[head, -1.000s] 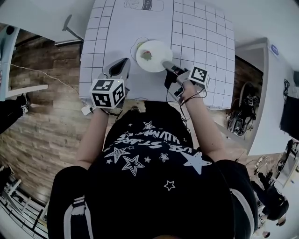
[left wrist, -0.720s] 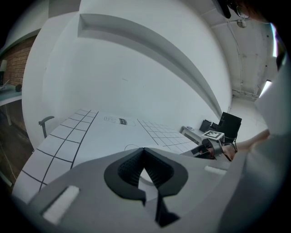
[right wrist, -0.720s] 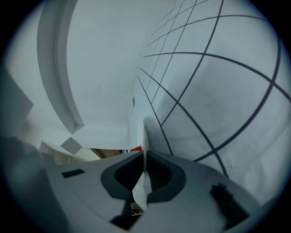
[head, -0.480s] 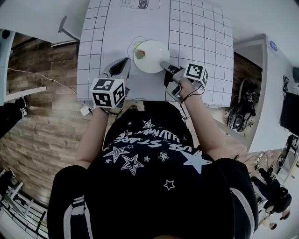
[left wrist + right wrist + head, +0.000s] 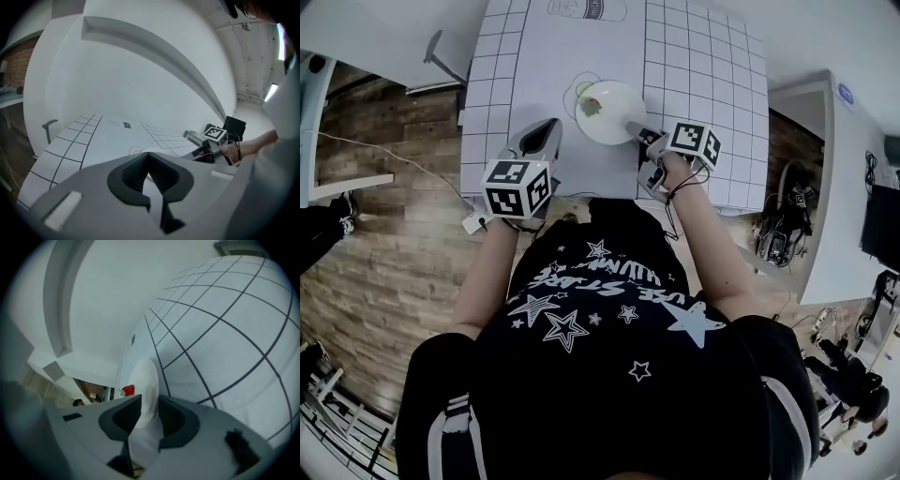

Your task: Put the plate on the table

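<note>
Bright and even over the white table (image 5: 553,66), barely a shadow. Dimmer on the wooden floor (image 5: 384,234) at nine o'clock. Hard fisheye bend at every edge, black vignette round both gripper views. Glare off the strip lamp (image 5: 271,91) at three o'clock. Softness and wash-out on the plate (image 5: 144,380) up close.

Table, far edge: a printed outline drawing (image 5: 587,8) on the table (image 5: 534,112) carries small lettering, too small to read.
Shirt (image 5: 600,309): lettering among stars, not legible.
Marker cubes (image 5: 517,187): square patterns, no letters.
</note>
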The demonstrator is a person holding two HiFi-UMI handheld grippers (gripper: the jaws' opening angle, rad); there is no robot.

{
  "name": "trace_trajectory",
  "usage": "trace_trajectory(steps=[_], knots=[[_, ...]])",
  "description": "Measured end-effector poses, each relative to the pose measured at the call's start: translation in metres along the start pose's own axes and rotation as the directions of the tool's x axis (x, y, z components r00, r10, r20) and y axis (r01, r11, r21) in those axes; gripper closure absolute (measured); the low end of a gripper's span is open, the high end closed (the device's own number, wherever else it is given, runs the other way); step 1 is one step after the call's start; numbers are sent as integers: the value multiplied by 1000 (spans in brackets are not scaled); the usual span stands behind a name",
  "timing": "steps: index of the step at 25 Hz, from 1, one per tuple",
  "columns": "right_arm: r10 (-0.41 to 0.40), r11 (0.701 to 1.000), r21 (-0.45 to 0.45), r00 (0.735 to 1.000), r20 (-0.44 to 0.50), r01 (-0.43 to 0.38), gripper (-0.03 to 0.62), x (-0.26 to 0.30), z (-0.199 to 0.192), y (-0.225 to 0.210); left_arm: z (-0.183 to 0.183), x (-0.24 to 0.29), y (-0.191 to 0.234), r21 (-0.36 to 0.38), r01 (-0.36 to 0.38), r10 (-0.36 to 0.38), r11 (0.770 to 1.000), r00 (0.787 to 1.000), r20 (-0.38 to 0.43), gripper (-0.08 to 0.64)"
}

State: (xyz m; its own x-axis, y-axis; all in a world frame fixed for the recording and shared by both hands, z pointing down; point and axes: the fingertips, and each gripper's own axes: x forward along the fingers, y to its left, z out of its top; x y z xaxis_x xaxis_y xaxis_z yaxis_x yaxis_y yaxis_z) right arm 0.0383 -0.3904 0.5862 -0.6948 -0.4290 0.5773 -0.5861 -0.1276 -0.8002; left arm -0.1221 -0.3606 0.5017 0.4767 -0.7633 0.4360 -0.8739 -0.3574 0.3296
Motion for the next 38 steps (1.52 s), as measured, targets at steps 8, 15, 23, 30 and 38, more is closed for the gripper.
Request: trace_trajectory(steps=[8, 15, 23, 30, 38], knots=[[-35, 999, -10, 998, 57, 36, 469, -21, -6, -6, -12, -23, -6, 8, 16, -16, 1000, 1000, 18, 551], [35, 998, 39, 981, 190, -43, 469, -36, 18, 18, 7, -21, -6, 25, 54, -55, 998, 998, 13, 551], [79, 997, -40, 956, 283, -71, 532, -73, -16, 29, -3, -48, -24, 71, 103, -106, 992, 994, 32, 551], [104, 993, -91, 933, 345, -77, 569, -105, -43, 40, -11, -64, -45, 97, 155, -159, 983, 987, 33, 551], [172, 976, -183, 925, 339, -115, 571, -134, -54, 50, -14, -70, -73, 120, 171, -178, 978, 983, 53, 551]])
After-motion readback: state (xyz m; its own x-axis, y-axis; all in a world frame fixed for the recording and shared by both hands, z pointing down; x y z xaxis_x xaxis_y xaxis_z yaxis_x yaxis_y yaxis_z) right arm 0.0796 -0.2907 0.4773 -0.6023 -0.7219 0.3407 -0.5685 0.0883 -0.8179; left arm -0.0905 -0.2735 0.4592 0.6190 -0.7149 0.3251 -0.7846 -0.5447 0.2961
